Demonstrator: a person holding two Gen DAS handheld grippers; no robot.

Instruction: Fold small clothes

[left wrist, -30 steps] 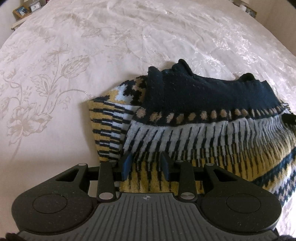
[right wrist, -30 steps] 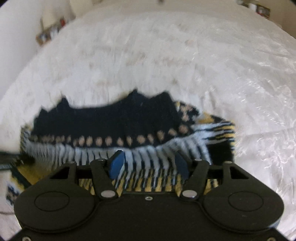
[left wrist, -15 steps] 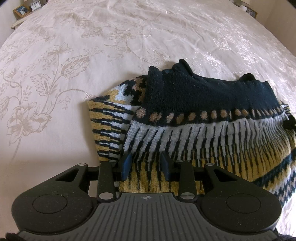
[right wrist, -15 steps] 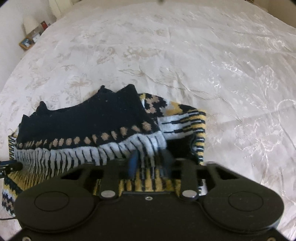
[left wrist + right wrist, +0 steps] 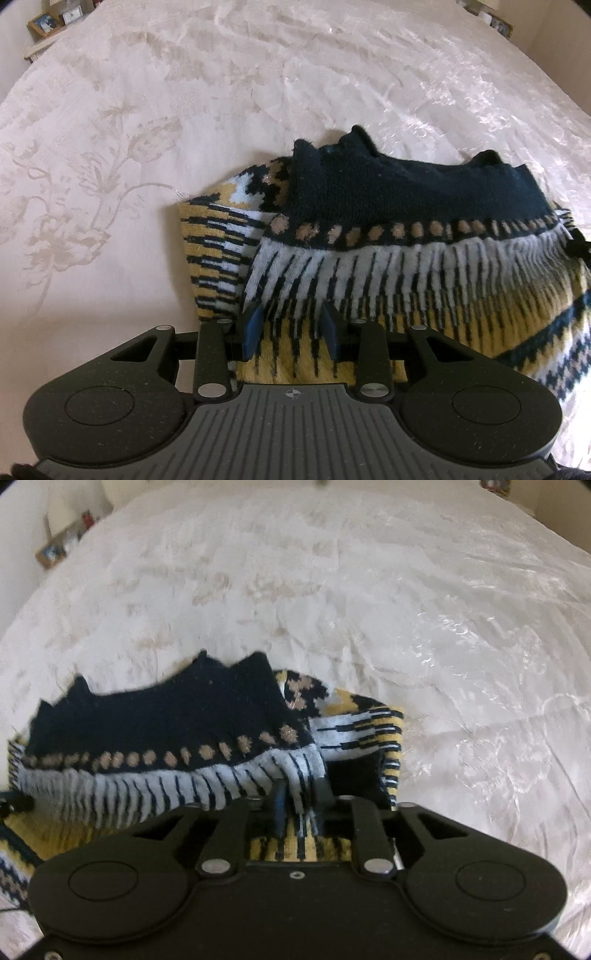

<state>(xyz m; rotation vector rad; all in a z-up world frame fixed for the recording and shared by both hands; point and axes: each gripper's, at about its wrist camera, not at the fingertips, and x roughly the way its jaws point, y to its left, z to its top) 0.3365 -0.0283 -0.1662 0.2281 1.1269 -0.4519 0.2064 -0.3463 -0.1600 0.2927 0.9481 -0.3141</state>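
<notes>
On the far left of the left wrist view, a framed picture (image 5: 43, 23) stands on a ledge beyond the bed's edge. The cream bedspread (image 5: 110, 155), woven with a floral pattern, fills the rest of the ground in both views.

The knitted sweater (image 5: 388, 236) lies on the bedspread (navy band at the top, then a row of tan dots, white and black stripes, and yellow below), with a patterned sleeve folded under its left side. The left gripper (image 5: 291, 326) sits at the sweater's near hem, its blue-padded fingers (image 5: 252, 326) spread apart with yellow and striped knit lying between them; whether the pads touch the fabric is hard to tell from this angle. At the right edge of this view a dark object meets the sweater, too small to identify.

In the right wrist view, which is somewhat blurred, the sweater (image 5: 155, 716) spreads to the left, with its other sleeve doubled up on the right. The right gripper (image 5: 300, 806) has its fingers drawn close together, pinching a bunched ridge of the white-striped knit, which puckers toward the pinch.
</notes>
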